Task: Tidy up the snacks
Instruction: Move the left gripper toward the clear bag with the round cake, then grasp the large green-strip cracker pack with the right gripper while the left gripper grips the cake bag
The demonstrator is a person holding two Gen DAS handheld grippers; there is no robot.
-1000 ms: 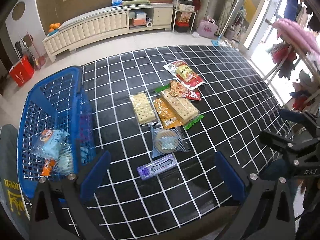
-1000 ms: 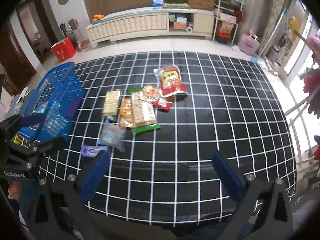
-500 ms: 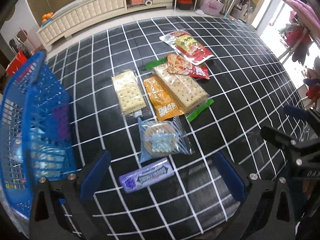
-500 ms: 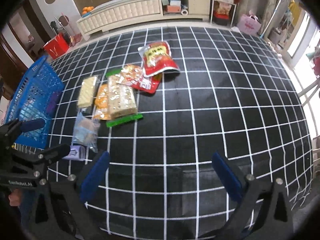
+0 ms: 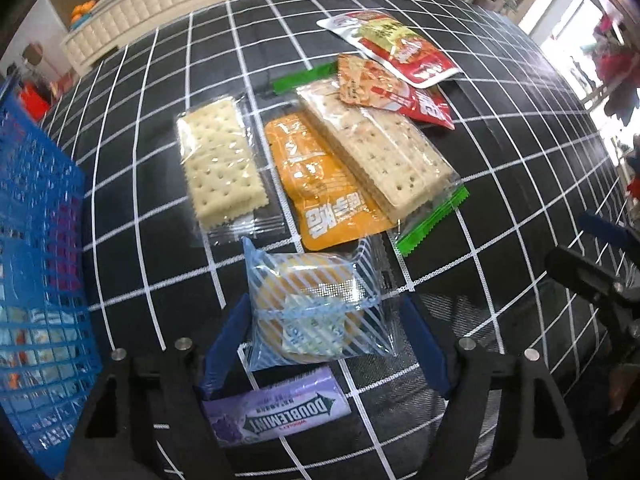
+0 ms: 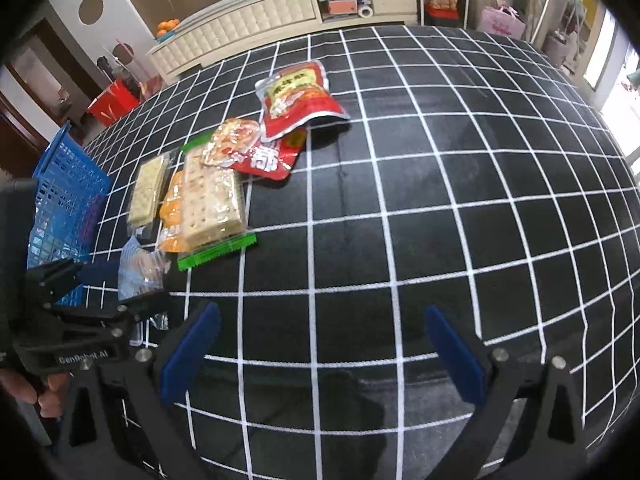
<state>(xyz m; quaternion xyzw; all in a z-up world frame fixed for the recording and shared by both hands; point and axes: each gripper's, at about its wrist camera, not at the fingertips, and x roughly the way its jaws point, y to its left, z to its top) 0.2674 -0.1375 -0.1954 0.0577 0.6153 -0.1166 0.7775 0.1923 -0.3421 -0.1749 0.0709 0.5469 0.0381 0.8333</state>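
A clear blue-striped packet with a round cake (image 5: 308,308) lies on the black checked cloth, between the blue pads of my left gripper (image 5: 326,344). Its jaws are closing and reach the wrapper's edges without visibly squeezing it. A purple Doublemint gum pack (image 5: 276,412) lies just below the cake, under the gripper. Beyond it lie a small cracker pack (image 5: 220,164), an orange packet (image 5: 324,188), a long cracker pack with green ends (image 5: 380,148) and two red packets (image 5: 400,48). My right gripper (image 6: 322,344) hangs open over bare cloth, to the right of the pile (image 6: 212,196).
A blue mesh basket (image 5: 36,240) with several packets inside stands at the table's left edge. A hand (image 6: 44,396) holds the left gripper's handle. Behind the table are a cream low cabinet (image 6: 256,20), a red bin (image 6: 116,100) and shelves.
Both grippers have come down toward the table. The left one now straddles the striped cake packet and its jaws have narrowed. The right one stays wide open.
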